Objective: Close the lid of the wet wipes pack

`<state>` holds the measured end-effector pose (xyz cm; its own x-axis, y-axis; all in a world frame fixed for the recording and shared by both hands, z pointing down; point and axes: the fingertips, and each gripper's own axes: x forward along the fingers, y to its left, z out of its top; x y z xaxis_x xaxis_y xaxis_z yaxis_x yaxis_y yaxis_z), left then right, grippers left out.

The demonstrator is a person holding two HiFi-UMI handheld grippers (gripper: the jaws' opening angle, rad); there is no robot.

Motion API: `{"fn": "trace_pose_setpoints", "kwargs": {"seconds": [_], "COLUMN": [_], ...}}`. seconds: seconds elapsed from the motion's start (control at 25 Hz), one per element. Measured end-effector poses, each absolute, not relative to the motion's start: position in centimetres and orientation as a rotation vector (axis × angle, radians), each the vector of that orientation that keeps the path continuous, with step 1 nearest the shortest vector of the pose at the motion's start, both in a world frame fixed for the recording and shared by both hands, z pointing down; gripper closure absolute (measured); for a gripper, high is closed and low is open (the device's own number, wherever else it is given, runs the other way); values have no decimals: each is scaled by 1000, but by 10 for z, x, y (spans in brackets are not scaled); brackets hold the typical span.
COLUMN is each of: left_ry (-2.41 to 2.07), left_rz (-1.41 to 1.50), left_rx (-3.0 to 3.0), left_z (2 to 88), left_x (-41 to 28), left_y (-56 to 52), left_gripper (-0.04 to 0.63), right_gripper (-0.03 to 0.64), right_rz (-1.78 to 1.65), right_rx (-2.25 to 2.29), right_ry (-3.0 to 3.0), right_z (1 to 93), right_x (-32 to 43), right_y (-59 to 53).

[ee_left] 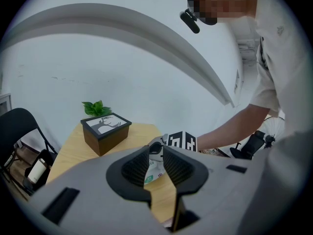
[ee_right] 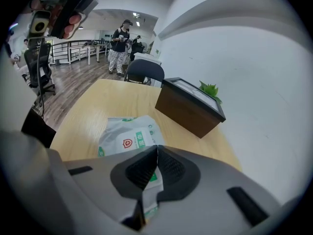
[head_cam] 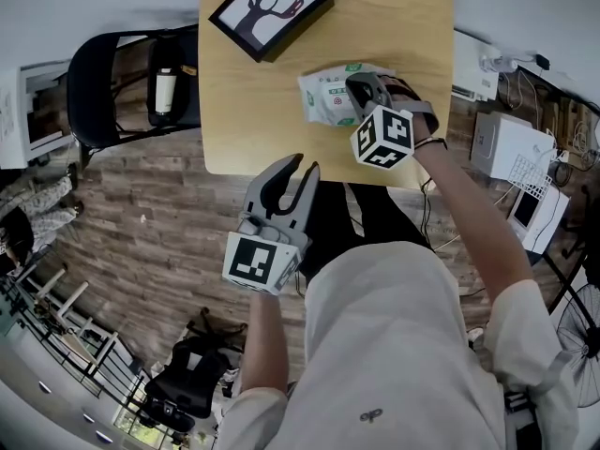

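The white and green wet wipes pack (head_cam: 326,99) lies flat on the wooden table (head_cam: 412,26), near its front right part. My right gripper (head_cam: 359,84) is shut, its tips down over the right end of the pack. In the right gripper view the pack (ee_right: 128,138) spreads out just beyond the closed tips (ee_right: 157,148), and nothing shows between the pads. My left gripper (head_cam: 307,162) hovers at the table's front edge, short of the pack, jaws a narrow gap apart and empty. Through that gap (ee_left: 156,148) I see the pack (ee_left: 152,171).
A dark box frame with a deer picture (head_cam: 272,9) stands at the back of the table, with a small green plant (ee_left: 98,107) behind it. A black chair (head_cam: 103,82) is left of the table. White boxes (head_cam: 506,143) sit at the right. People (ee_right: 120,45) stand far off.
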<state>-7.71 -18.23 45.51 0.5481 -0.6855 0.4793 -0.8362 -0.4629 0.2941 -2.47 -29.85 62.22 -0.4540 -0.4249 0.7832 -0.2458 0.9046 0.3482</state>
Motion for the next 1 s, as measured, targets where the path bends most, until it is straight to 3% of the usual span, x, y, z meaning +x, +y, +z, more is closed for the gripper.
{"fn": "trace_pose_setpoints", "kwargs": {"seconds": [1.0], "left_ry": [-1239], "left_rz": [415], "left_rx": [2269], "left_z": [456], "left_x": [-78], "left_y": [-180], "left_gripper": [511], "right_gripper": [623], "right_rz": [-144], "right_rx": [486], "right_ry": [-2065], "right_z": [640], "right_x": [-25], "right_y": [-295]}}
